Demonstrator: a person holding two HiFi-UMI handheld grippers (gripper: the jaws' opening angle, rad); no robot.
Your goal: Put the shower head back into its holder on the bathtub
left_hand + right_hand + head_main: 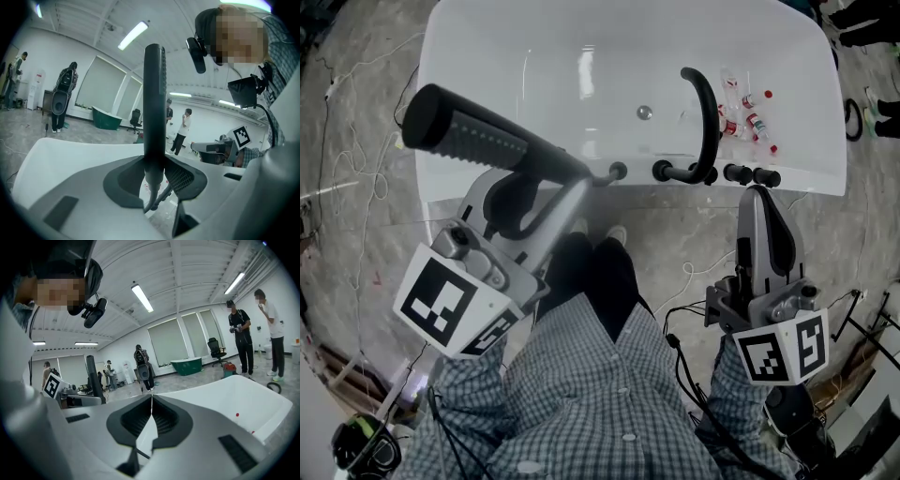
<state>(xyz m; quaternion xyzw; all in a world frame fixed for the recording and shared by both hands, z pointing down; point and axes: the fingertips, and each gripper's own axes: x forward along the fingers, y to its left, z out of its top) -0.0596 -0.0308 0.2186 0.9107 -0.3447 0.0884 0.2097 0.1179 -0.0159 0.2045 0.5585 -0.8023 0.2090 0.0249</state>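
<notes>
While the left tongs (565, 190) (154, 174) pinch the long black stick-shaped shower head (476, 136) (153, 105) near its lower end, the right tongs (758, 199) (150, 405) are pressed together with nothing between them. The left gripper view shows the shower head standing upright between the dark pads (183, 177), and a thin grey hose (151, 201) hangs from its bottom.

From the head view, the shower head lies slanted in front of the white oval bathtub (820, 112). Its broad ribbed end points up and to the left over the tub's left corner. Its narrow end reaches down towards a small dark round fitting (617, 172) on the near rim; whether they touch cannot be told.

To the right along that rim stand a tall black arched faucet spout (709, 108) and a row of black round knobs (750, 174). The right tongs hover just in front of those knobs, tips towards the rim.

Inside the tub lie a round metal drain (644, 112) and a few small clear bottles with red caps (748, 114).

Below, the person's checked shirt (591, 394) fills the near frame above a grey marbled floor (356, 187).
</notes>
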